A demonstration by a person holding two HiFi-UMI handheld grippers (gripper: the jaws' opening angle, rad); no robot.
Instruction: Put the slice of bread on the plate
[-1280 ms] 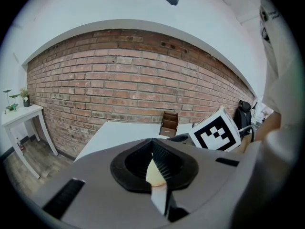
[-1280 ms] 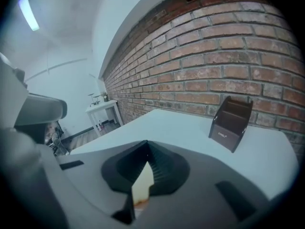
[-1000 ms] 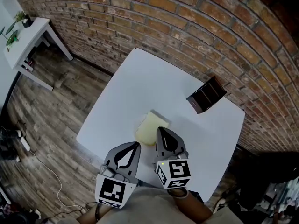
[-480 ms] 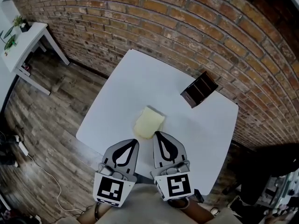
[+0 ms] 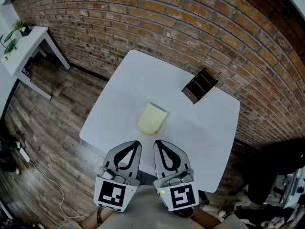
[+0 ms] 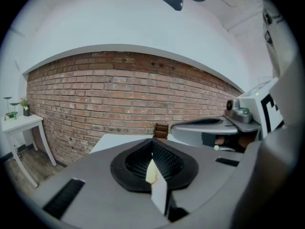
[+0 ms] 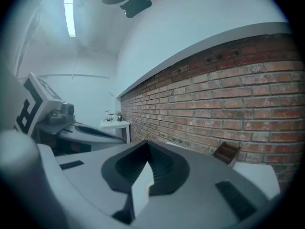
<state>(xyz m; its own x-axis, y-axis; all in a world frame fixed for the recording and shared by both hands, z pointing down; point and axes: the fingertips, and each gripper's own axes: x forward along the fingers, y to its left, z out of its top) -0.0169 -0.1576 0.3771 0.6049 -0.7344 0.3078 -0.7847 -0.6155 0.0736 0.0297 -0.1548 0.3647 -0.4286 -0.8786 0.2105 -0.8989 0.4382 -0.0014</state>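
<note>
bread (image 5: 152, 119): looked soft, light, crumbly; lay flat
hold: prob. by an edge, gentle pinch
left tongs (image 5: 136, 143): pressed together, empty
right tongs (image 5: 157, 143): same

matt plastic left gripper (image 5: 136, 144), rough brick wall (image 5: 190, 18).

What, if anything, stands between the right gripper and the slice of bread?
Nothing visible does: only bare white table lies between the right gripper and the slice of bread. The brown holder stands well off to the side.
</note>
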